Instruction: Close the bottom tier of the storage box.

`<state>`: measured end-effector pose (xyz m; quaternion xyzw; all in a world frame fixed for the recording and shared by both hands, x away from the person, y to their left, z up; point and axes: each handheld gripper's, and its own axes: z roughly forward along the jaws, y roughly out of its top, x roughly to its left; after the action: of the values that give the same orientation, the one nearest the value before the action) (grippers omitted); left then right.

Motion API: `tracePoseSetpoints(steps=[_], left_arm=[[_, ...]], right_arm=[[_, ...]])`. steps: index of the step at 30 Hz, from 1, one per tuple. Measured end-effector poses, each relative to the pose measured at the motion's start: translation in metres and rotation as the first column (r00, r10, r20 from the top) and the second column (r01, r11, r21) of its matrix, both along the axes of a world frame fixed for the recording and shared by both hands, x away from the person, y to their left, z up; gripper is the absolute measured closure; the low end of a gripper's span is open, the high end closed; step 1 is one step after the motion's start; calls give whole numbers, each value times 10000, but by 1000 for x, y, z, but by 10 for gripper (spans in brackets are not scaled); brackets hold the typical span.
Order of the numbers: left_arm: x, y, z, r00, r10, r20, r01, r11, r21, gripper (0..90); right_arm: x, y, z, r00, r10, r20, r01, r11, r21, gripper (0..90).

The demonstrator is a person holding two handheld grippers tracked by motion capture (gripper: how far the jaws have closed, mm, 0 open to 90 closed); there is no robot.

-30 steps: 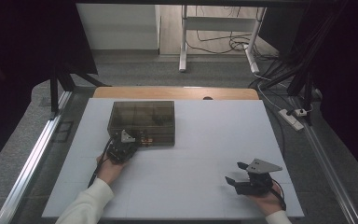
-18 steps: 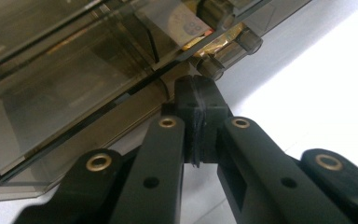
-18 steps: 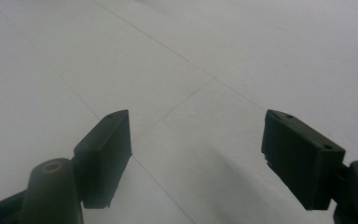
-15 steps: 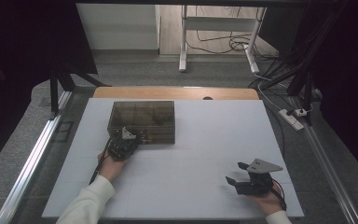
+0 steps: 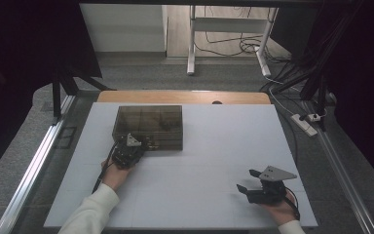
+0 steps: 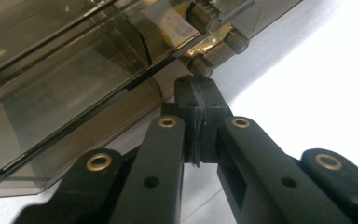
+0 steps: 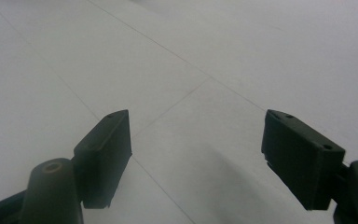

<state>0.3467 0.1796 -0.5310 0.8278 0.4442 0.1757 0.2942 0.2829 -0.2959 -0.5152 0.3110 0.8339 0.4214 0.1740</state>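
A dark see-through box [image 5: 148, 126] lies flat on the white table [image 5: 214, 161], toward the back on the left. Its long side runs left to right. Inside are small walls and some small gold bits [image 6: 205, 44]. The left tongs [image 5: 143, 145] are pressed tight together with nothing between them, right at the box's front edge. The right tongs [image 5: 246, 181] are wide apart, holding nothing, well away near the front right.

white table [image 5: 209, 146] carries a smoky, seemingly compartmented box [image 5: 148, 126].
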Motion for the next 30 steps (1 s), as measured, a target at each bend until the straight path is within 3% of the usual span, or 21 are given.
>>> tracePoseSetpoints(steps=[5,19,25,27,30], left_arm=[[-6,2,4,9999,-89,71,90,9998,-150,885],[-27,9,14,9992,-269,299,287,9977,-613,884],[-34,16,17,9992,-147,378,185,9946,-1020,882],[-37,17,18,9991,-70,425,121,9926,-1205,829],[-43,20,21,9985,10,547,70,9892,-1467,665]], right_arm=[[-1,-2,1,10000,0,46,0,9999,156,245],[-1,2,1,10000,67,44,-67,10000,17,244],[0,4,0,9999,116,57,-116,9999,-33,243],[2,3,0,9999,115,52,-114,9999,-20,243],[3,4,0,9999,135,15,-135,9999,-56,243]])
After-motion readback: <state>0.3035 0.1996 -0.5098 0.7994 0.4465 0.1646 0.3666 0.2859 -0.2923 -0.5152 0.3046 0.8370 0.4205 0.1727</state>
